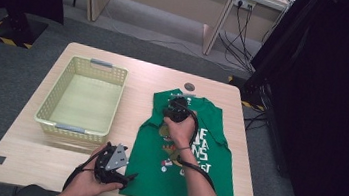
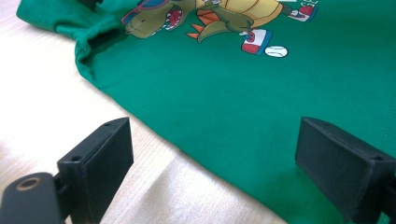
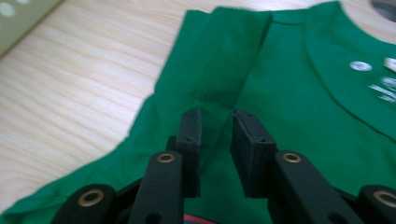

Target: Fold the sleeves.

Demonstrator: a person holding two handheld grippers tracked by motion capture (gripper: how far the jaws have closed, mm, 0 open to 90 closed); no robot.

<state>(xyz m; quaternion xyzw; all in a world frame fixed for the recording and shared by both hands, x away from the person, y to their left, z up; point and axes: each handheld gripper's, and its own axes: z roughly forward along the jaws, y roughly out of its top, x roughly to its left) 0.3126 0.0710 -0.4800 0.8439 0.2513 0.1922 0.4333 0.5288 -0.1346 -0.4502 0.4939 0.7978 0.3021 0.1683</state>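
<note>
A: How many shirts lie on the table?
B: One green shirt, towards the right edge.
A: And baskets?
B: One yellow basket, near the left edge. Two grippers.

Green shirt with cartoon dinosaur print; pale yellow-green basket; light wood table.

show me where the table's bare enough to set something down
Bare table lies in front of the basket, and a strip runs between basket and green shirt. The far edge by the round grommet is free. The shirt covers the right half.
</note>
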